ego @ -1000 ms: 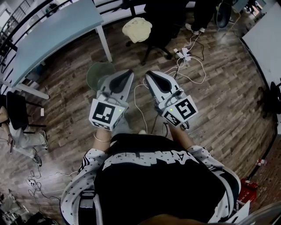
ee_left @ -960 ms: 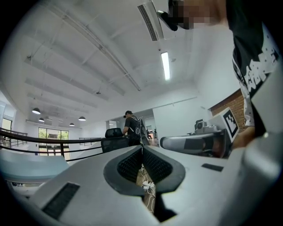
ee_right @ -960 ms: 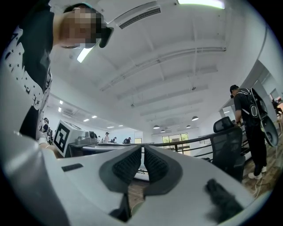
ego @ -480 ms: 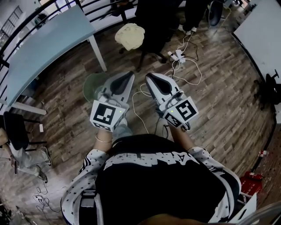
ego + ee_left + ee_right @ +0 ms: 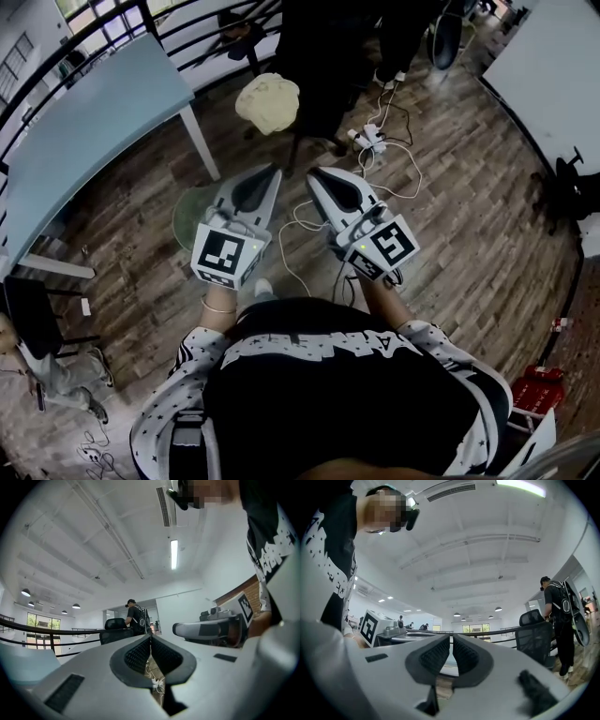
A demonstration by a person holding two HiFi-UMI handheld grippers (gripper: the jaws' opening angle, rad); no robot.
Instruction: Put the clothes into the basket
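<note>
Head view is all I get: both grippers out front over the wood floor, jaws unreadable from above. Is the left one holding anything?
Observer: No. The left gripper view shows the left gripper with its jaws together and nothing between them.
Operator: And the right?
Observer: The right gripper is shut and empty too, as seen in its own view.
Operator: Anyone in front? I only see dark shapes at the top edge.
Observer: Yes. A person with a backpack stands beside a black office chair, facing away.
</note>
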